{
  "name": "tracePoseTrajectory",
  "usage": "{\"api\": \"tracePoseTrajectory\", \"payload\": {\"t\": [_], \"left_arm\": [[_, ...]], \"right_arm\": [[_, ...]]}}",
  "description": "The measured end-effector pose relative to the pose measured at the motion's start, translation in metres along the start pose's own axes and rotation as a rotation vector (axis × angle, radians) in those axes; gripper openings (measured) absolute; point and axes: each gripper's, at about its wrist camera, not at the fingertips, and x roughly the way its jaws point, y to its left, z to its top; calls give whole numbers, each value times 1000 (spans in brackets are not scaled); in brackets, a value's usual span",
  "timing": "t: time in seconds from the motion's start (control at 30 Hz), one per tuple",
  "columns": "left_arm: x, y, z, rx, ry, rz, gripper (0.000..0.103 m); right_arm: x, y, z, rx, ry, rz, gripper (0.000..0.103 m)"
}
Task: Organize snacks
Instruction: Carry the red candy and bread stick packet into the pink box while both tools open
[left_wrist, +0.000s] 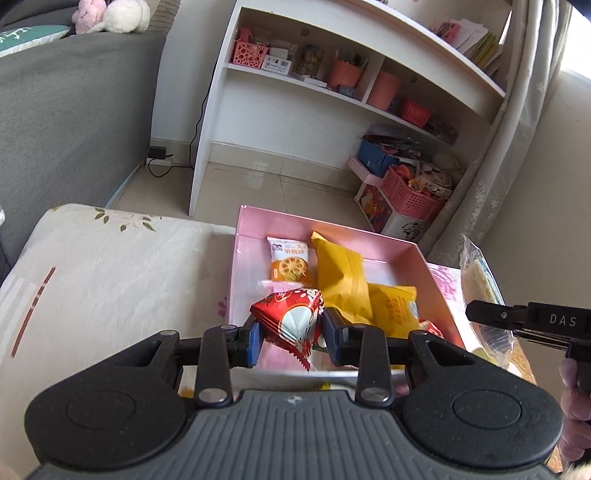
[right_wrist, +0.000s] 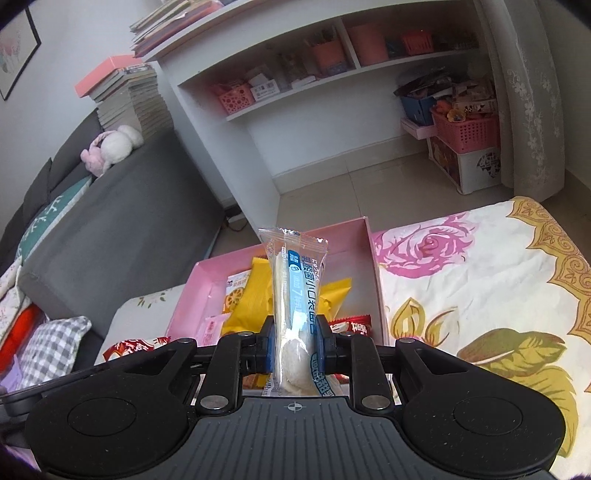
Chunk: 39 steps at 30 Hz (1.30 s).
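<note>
A pink box sits on the floral cloth and holds several snack packs: an orange-and-white biscuit pack, yellow pouches and red packs. My left gripper is shut on a red-and-white triangular snack pack over the box's near edge. My right gripper is shut on a clear pack with a blue label and a pale bun inside, standing upright above the box. In the left wrist view the right gripper and its pack hang just right of the box.
A white shelf unit with pink baskets and pots stands behind on the tiled floor. A grey sofa is at the left. Pink crates and a curtain are at the right. The person's hand holds the right gripper.
</note>
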Motion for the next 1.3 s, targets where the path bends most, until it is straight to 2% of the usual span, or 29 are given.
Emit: {"api": "tracePoseTrajectory", "payload": {"t": [0.4,0.73,0.87,0.93,1.0,1.2,1.3], "left_arm": [[51,2,18,49,-4,99,31],[67,1,25,83,-7,114,32],[68,2,26,78,-12,102,37],[67,3,26,68,-12,77,46],[65,1,25,70,-14,70,50],[54,-8,24,110,-19,77,65],[48,-10,24,129,-21,81,67]], "right_arm": [[67,-7,31,-25,52,-104,20],[92,-13,40,-40,73,-151,21],[91,-10,40,-64,69,-137,26],[90,-9,41,-61,70,-126,43],[86,-8,41,-61,63,-120,52],[73,-3,43,-64,51,-116,57],[62,-1,45,-66,37,-114,61]]}}
